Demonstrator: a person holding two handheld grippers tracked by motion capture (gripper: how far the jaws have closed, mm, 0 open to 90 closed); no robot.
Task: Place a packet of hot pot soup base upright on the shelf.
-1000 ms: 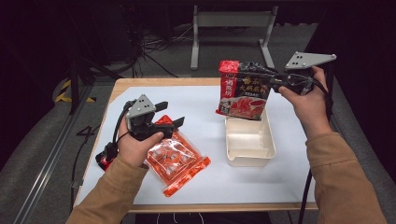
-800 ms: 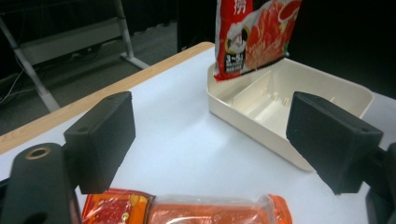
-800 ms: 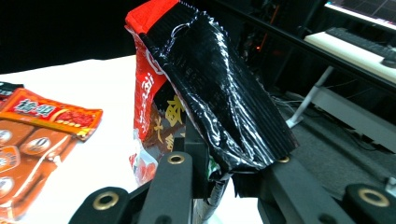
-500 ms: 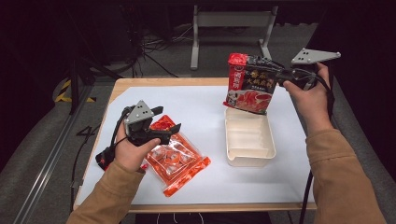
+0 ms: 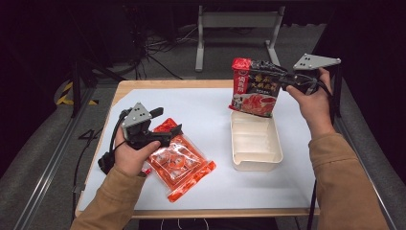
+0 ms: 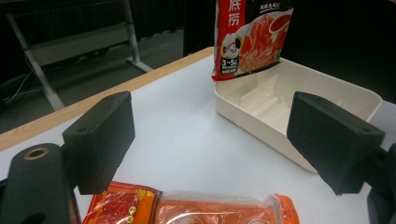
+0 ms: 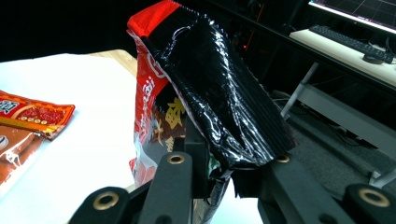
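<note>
Nearest the person, the left hand (image 5: 128, 155) holds the left gripper (image 5: 168, 122) low over the white table (image 5: 201, 115), its jaws spread wide with nothing between them. Right under those jaws lies an orange sauce packet (image 5: 178, 163), flat on the table, its near end by the left wrist; in the left gripper view the packet (image 6: 196, 209) sits just below the two black jaws, untouched. Across to the right, a cream tray (image 5: 254, 142) rests on the table, well apart from the orange packet, and it looks bare inside. Up above its far end hangs a red and black pouch (image 5: 253, 88), clear of the tray, its lower edge just over the far rim. The right gripper (image 5: 282, 79) has it, jaws clamped on the pouch's crumpled top edge, held by the right hand (image 5: 313, 98). In the right gripper view the pouch (image 7: 205, 98) folds over between the closed jaws. Beyond the table edge stands a grey metal frame (image 5: 237, 24) on the dark floor.
</note>
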